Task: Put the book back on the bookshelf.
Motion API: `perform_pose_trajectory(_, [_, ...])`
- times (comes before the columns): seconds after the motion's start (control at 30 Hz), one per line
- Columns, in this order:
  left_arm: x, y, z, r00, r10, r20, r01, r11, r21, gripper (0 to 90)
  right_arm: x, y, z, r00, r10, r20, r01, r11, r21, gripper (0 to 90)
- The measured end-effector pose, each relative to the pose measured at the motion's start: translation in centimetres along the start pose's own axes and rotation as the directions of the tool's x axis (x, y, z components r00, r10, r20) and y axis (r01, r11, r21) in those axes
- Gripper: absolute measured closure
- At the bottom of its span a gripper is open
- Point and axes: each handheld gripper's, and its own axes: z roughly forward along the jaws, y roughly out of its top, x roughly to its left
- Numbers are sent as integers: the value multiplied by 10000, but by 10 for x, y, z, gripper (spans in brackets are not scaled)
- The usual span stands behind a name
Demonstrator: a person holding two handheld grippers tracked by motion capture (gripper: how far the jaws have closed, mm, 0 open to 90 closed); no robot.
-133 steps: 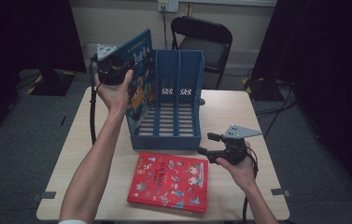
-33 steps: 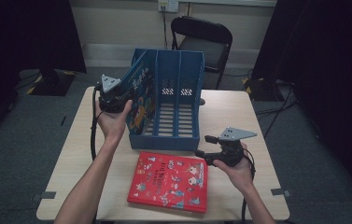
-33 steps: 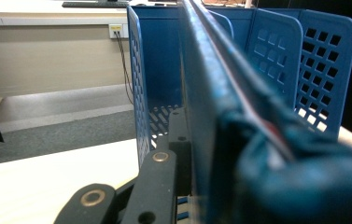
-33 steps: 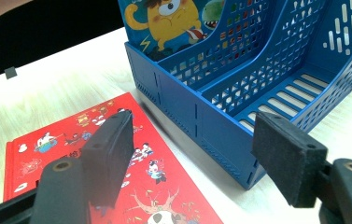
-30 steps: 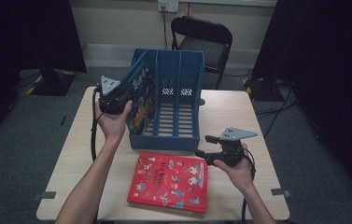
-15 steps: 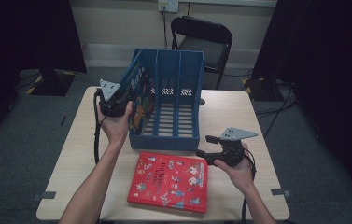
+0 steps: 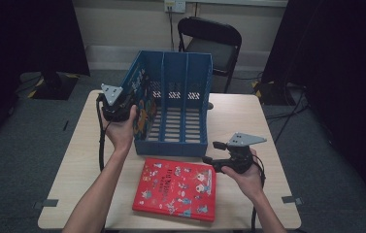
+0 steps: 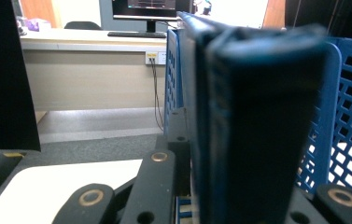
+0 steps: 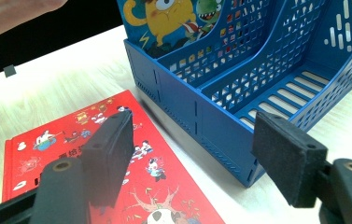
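Blue picture book point(image 7: 141, 99), its cartoon cover facing right, stands on edge in the leftmost slot of the blue file rack point(image 7: 180, 145), pinched in the left gripper point(image 7: 122, 104), whose jaws are pressed onto its upper near edge; in the left gripper view the book's edge point(image 8: 257, 130) rises directly ahead between the jaws, its long axis running away from the gripper toward the rack's far wall. Red picture book point(image 7: 176, 188) lies flat on the desk point(image 7: 74, 160), just in front of the rack, directly left of and below the right gripper point(image 7: 210, 152), which is the nearer one; its jaws are spread with nothing between them, pointing leftward over the cover point(image 9: 99, 154); the red book's long axis runs across that gripper's reach.
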Motion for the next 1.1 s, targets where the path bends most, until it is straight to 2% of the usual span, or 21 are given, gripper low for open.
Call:
perform_pose_trajectory(0.1, [-3, 0, 0, 9999, 41, -150, -42, 10000, -51, 822, 0, 0, 0, 10000, 10, -1, -10, 10000, 18, 292])
perform_pose_trajectory(0.2, [-1, 0, 0, 10000, 2, -29, -2, 10000, -24, 817, 0, 0, 0, 10000, 9, 0, -9, 10000, 13, 292])
perform_pose_trajectory(0.27, [4, 1, 0, 9996, -7, 285, 4, 10000, 81, 808, 0, 0, 0, 10000, -2, 1, 2, 10000, 11, 292])
perform_pose_trajectory(0.33, [4, 1, -1, 9994, 66, 337, -70, 9999, 113, 795, 0, 0, 0, 10000, 12, -3, -12, 10000, 15, 292])
perform_pose_trajectory(0.4, [8, 4, -5, 9974, -226, 686, 210, 9995, 235, 774, 0, 0, 1, 10000, 20, -16, -20, 10000, 28, 292])
perform_pose_trajectory(0.5, [8, 5, -10, 9961, -51, 877, 26, 9996, 285, 704, 0, 0, 1, 10000, 25, -1, -25, 10000, 43, 292])
perform_pose_trajectory(0.53, [9, 5, -11, 9947, -75, 1029, 32, 9991, 412, 701, 0, 0, 1, 10000, 15, 5, -15, 10000, 40, 292])
perform_pose_trajectory(0.6, [12, 3, -15, 9911, -371, 1276, 316, 9985, 447, 687, 0, 0, 1, 10000, 18, 5, -18, 10000, 56, 292])
perform_pose_trajectory(0.63, [13, 3, -16, 9904, -379, 1329, 321, 9985, 453, 677, 0, 0, 2, 10000, 11, 4, -11, 10000, 63, 292])
perform_pose_trajectory(0.73, [17, -1, -20, 9822, -304, 1854, 178, 9974, 691, 641, 0, -1, 3, 10000, 8, -19, -8, 10000, 81, 292])
perform_pose_trajectory(0.77, [18, -3, -21, 9829, -225, 1827, 94, 9973, 722, 630, 1, -1, 3, 10000, 2, -16, -2, 10000, 93, 292])
perform_pose_trajectory(0.83, [22, -8, -23, 9784, -450, 2019, 265, 9953, 936, 632, 1, -1, 3, 10000, -6, -31, 6, 10000, 95, 292])
perform_pose_trajectory(0.9, [22, -11, -26, 9720, -311, 2328, 68, 9945, 1046, 638, 1, -1, 4, 10000, -1, -16, 1, 10000, 90, 292])
perform_pose_trajectory(0.93, [21, -13, -28, 9724, -114, 2332, -151, 9936, 1116, 636, 0, -1, 4, 10000, 10, -31, -10, 10000, 85, 292])
perform_pose_trajectory(1.03, [25, -17, -31, 9659, -168, 2585, -209, 9896, 1425, 642, 1, -1, 4, 10000, 17, -10, -17, 9999, 122, 292])
perform_pose_trajectory(1.1, [28, -22, -34, 9616, -66, 2744, -380, 9869, 1570, 682, 1, -1, 4, 10000, -11, -28, 12, 9999, 132, 292])
